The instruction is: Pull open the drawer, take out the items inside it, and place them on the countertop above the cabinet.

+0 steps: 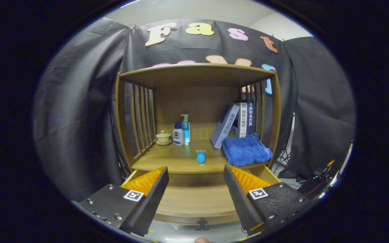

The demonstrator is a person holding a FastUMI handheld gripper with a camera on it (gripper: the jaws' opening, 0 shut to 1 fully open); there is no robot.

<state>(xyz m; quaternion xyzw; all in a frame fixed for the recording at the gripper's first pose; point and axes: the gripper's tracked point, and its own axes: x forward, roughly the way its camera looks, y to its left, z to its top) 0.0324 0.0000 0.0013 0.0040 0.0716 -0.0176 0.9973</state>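
Note:
A wooden cabinet stands ahead with its drawer [194, 200] pulled open below the countertop [177, 158]; the drawer's bare wooden floor lies between and beyond my fingers. Its small dark knob [201, 224] pokes out at the front. A small blue cup [200, 156] stands on the countertop near its front edge, just beyond my fingers. My gripper [196, 177] hangs over the open drawer, open wide, with nothing between its fingers.
On the countertop sit a folded blue towel [246, 149] at the right, leaning books [236, 122] behind it, two pump bottles [182, 132] and a cream lidded cup [163, 137] at the back left. A shelf roof and slatted side walls enclose the countertop.

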